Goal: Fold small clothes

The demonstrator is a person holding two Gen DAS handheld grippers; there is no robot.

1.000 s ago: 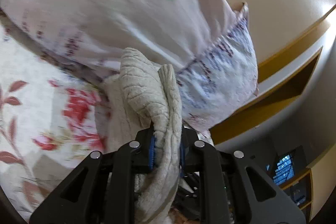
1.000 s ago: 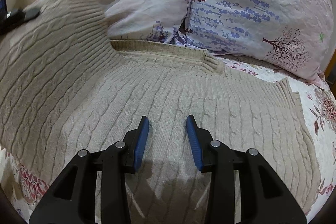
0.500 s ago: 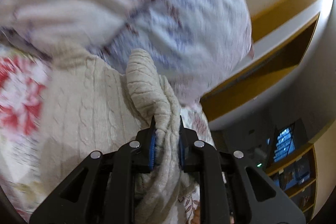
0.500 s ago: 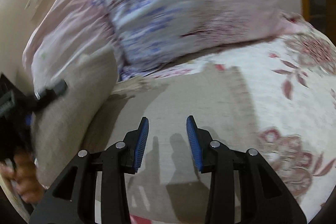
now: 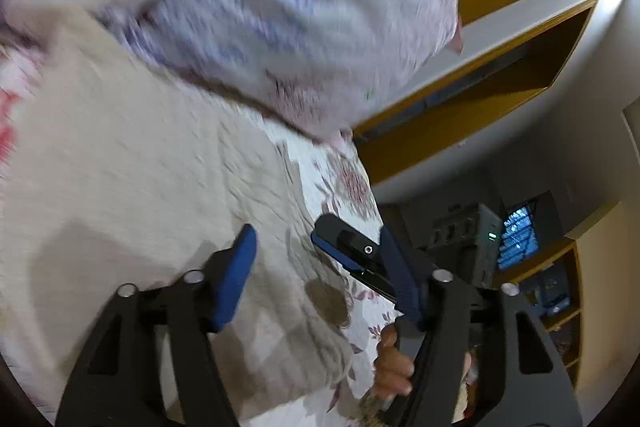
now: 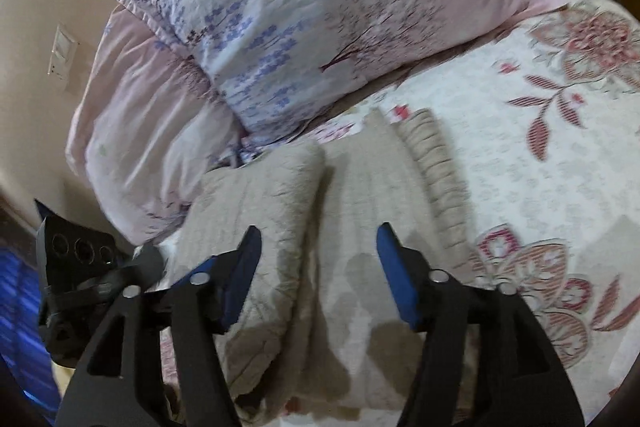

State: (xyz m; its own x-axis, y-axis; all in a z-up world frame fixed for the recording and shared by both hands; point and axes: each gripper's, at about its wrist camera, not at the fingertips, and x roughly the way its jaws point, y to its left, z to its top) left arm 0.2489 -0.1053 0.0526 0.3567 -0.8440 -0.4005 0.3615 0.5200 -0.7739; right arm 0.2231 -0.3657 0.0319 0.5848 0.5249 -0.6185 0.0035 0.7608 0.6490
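Observation:
A beige cable-knit sweater lies on the floral bedspread, with one side folded over as a thick layer. My right gripper hovers over it with its jaws opening and nothing between them. In the left wrist view the sweater lies blurred below my left gripper, whose jaws are also opening and hold nothing. A blue-padded finger of the right gripper crosses in front of it, held by a person's hand. The left gripper's black body shows at the left edge of the right wrist view.
Two pink and blue patterned pillows lean against the wall just behind the sweater. A wooden shelf frame and dark shelving with a lit screen stand beyond the bed. A light switch is on the wall.
The left gripper has let go of the bunched sweater edge that it was pinching, and its jaws now stand wide. The right jaws have widened too. The sweater now lies folded over.

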